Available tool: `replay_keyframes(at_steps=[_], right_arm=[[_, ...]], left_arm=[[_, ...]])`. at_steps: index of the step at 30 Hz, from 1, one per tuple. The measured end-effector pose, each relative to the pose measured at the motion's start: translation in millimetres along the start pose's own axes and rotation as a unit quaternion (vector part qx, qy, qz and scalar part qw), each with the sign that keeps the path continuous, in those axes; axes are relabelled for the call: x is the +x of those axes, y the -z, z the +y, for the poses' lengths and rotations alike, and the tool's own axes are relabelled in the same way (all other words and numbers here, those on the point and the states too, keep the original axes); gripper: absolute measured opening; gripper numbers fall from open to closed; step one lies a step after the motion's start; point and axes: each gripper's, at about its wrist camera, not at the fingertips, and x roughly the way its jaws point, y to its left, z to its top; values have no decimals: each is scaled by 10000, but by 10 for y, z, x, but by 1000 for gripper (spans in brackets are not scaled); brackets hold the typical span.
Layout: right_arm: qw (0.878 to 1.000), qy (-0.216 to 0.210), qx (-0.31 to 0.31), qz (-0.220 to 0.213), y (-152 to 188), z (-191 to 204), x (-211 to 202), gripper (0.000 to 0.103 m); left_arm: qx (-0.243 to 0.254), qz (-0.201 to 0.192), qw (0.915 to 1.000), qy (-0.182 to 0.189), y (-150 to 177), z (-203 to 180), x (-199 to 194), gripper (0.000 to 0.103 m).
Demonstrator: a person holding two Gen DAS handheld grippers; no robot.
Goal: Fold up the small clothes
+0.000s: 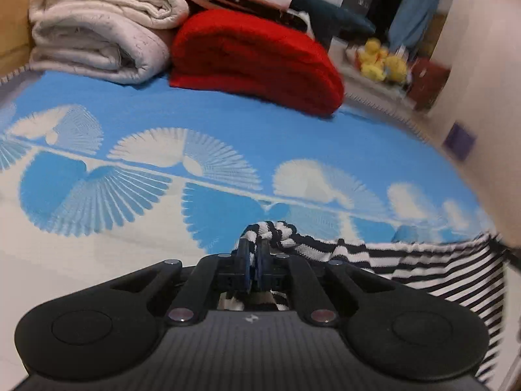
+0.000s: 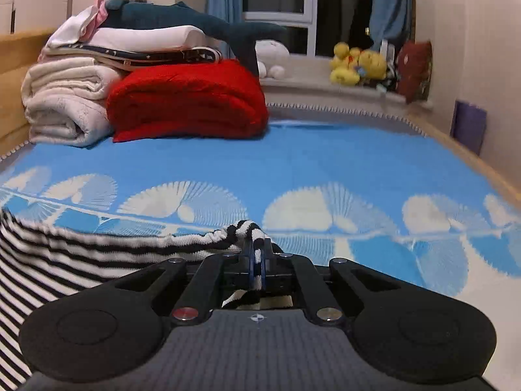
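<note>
A black-and-white striped garment (image 1: 423, 260) is held up over the blue and white bedspread (image 1: 293, 137). My left gripper (image 1: 254, 247) is shut on one bunched corner of it; the cloth stretches off to the right. In the right wrist view my right gripper (image 2: 257, 251) is shut on the other bunched corner, and the striped garment (image 2: 65, 254) stretches off to the left and hangs down. The garment's lower part is hidden below both grippers.
At the bed's head lie a folded red blanket (image 2: 185, 101), folded cream blankets (image 2: 62, 97) and a stack with a blue plush shark (image 2: 195, 22). Yellow plush ducks (image 2: 358, 63) sit on the windowsill. A wall runs along the right (image 2: 488, 65).
</note>
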Motion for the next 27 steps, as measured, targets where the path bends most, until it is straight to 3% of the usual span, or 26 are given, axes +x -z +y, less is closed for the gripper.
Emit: replay_keyframes(at_steps=[3, 9, 13, 15, 16, 17, 19, 20, 21, 23, 27], right_arm=[[9988, 208, -229, 377, 71, 114, 353, 3], [9899, 302, -262, 1357, 333, 188, 979, 3], [9841, 305, -427, 1695, 484, 270, 1162, 4], [9837, 310, -477, 1706, 458, 306, 1120, 7], [9842, 296, -434, 1688, 432, 298, 1082, 8], [9855, 285, -350, 1636, 397, 271, 1020, 12], [9883, 227, -72, 1504, 306, 178, 834, 22], [9898, 157, 94, 1415, 256, 114, 712, 29], [9908, 72, 268, 1324, 210, 42, 587, 35], [9910, -83, 582, 1203, 124, -122, 317, 37], [9879, -341, 1082, 1062, 11, -464, -260, 37]], left_arm=[[327, 351, 9983, -322, 28, -85, 302, 4], [202, 939, 9941, -499, 239, 49, 824, 5], [196, 995, 9932, -567, 318, 57, 916, 9], [173, 1063, 9925, -578, 299, 45, 889, 14], [102, 1103, 9924, -540, 272, 52, 844, 22], [25, 1097, 9928, -477, 232, 40, 770, 37], [-247, 867, 9952, -377, 156, 68, 534, 54], [-410, 758, 9957, -351, 125, 86, 423, 57], [-605, 698, 9953, -282, 102, 119, 307, 57], [-840, 761, 9935, -100, 76, 159, 105, 57], [-779, 955, 9921, -227, 110, 176, -314, 56]])
